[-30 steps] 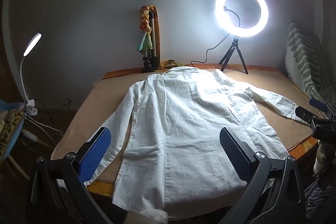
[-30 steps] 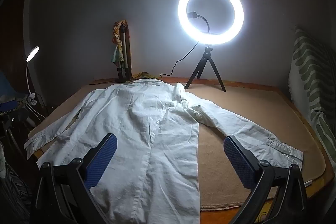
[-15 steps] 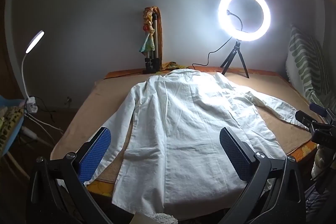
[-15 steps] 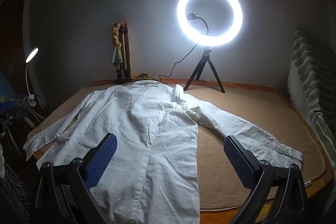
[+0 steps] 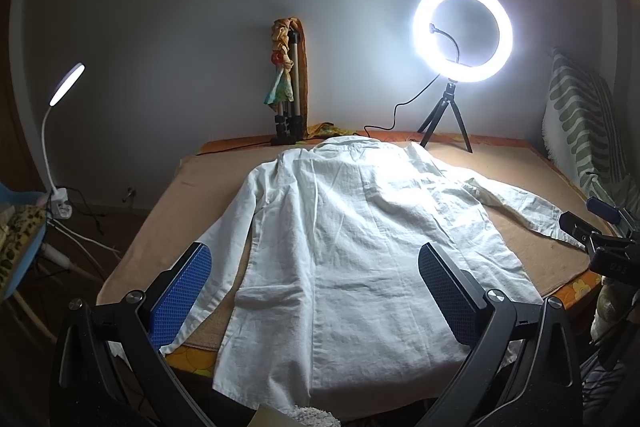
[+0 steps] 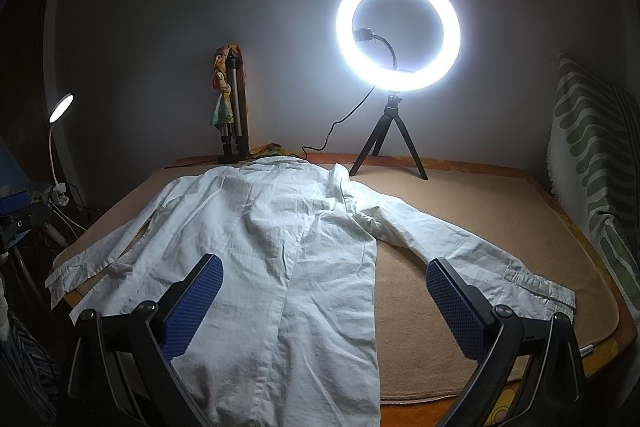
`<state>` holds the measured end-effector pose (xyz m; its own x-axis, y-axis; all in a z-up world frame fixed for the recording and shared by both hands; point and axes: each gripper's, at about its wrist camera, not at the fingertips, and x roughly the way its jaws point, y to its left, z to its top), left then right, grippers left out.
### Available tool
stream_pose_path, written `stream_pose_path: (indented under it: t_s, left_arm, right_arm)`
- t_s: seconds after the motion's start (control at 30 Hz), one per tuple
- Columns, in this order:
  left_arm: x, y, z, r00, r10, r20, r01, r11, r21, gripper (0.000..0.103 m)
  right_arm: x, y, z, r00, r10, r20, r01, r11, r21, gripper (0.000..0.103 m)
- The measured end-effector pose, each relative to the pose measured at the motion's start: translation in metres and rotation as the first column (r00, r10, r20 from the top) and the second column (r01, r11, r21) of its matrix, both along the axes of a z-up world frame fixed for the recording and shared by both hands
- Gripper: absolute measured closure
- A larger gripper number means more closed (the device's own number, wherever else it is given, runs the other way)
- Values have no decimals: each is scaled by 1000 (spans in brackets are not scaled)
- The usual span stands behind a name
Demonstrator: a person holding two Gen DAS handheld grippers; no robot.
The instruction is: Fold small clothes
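— Shirt (image 5: 352,251) position?
— White, spread flat on the bed (image 6: 480,211), long axis running away from both grippers, hem nearest.
— Fingers?
— Left gripper (image 5: 316,291) and right gripper (image 6: 324,303) both gape wide, empty; right sits nearer the outstretched sleeve (image 6: 472,255)

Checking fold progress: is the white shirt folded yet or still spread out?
Spread out. The white shirt lies flat on the table, both sleeves extended sideways, no fold visible.

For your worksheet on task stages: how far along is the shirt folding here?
Done: the white shirt lies spread flat, both sleeves out. In hand: nothing; the left gripper and right gripper are open above it. Left: every fold.
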<state>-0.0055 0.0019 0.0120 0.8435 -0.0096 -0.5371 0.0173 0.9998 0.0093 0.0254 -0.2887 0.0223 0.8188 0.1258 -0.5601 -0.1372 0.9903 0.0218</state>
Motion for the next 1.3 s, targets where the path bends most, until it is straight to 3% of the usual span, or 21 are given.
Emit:
stream_pose_path:
  t_s: [1.3]
  left_arm:
    - [-2,-1,3,1000,-1,11,1,1000,-18,0]
  right_arm:
    - [0,0,1,1000,-2,11,2,1000,-6,0]
